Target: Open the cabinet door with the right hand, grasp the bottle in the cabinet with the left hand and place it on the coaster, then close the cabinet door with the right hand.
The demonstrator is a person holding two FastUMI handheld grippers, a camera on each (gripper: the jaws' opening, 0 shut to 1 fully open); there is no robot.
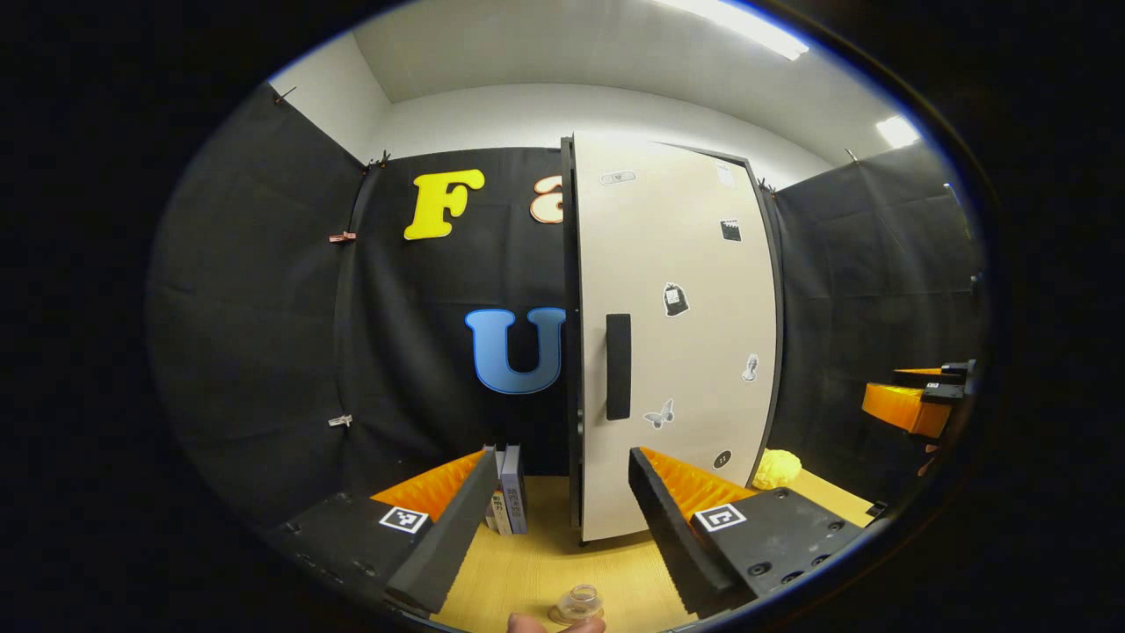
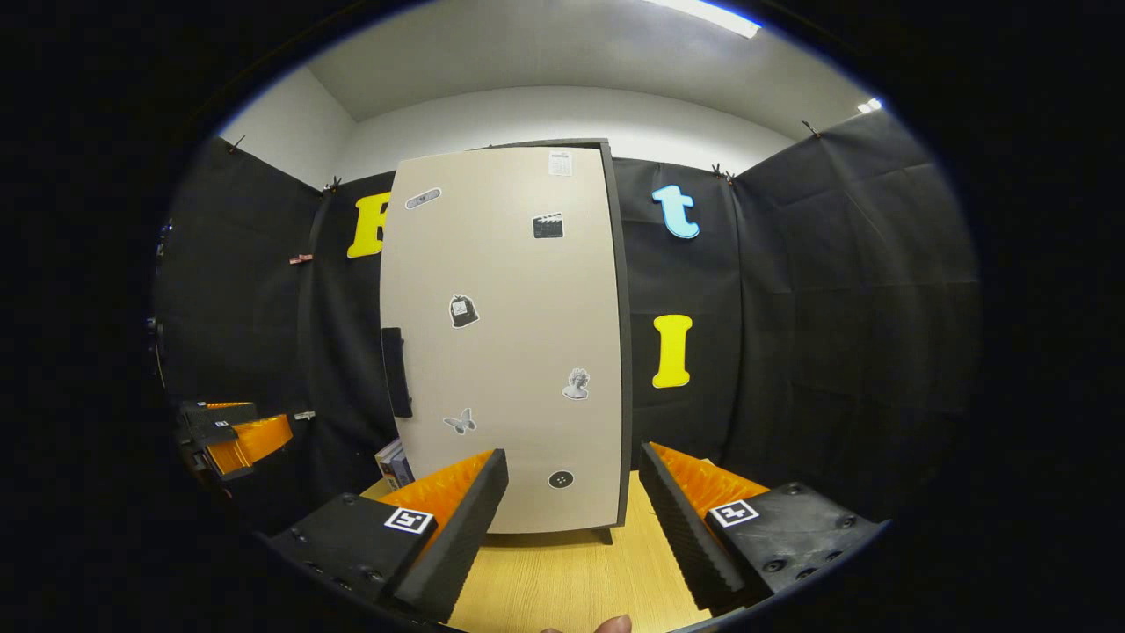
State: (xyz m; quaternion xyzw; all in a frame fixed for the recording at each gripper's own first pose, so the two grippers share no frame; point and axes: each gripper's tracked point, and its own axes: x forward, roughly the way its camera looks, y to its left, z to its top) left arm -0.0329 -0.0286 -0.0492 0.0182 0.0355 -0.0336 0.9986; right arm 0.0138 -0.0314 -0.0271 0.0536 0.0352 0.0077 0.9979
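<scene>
Both grippers hang spread wide with nothing between their fingers: our left gripper point(image 1: 554, 519) faces the cabinet's handle edge, and our right gripper point(image 2: 571, 519) faces the broad pale cabinet door point(image 2: 510, 334) from the front. We judge the door to be shut or nearly so, flush against its dark frame, so the first step, opening it with the right hand, is the one in hand and not yet done. The dark vertical handle point(image 2: 396, 371) sits on the door's left edge in the right gripper view, well above and to the left of our right gripper's line, and nothing touches it. In the left gripper view the same handle point(image 1: 618, 366) stands just right of the door's near edge. The bottle we cannot see; we take it to be behind the door, inside the cabinet. A small clear round object point(image 1: 577, 604) lies on the wooden table point(image 1: 536, 563) just ahead of our left fingers, but whether it is the coaster we cannot tell. Some books point(image 1: 508, 492) stand to the left of the cabinet and a yellow lump point(image 1: 777, 469) lies to its right. Next, we think, the right gripper must rise and shift left until its fingers straddle the handle, close on it, then swing the door outward on its right-hand hinge, while the left waits clear of that arc
</scene>
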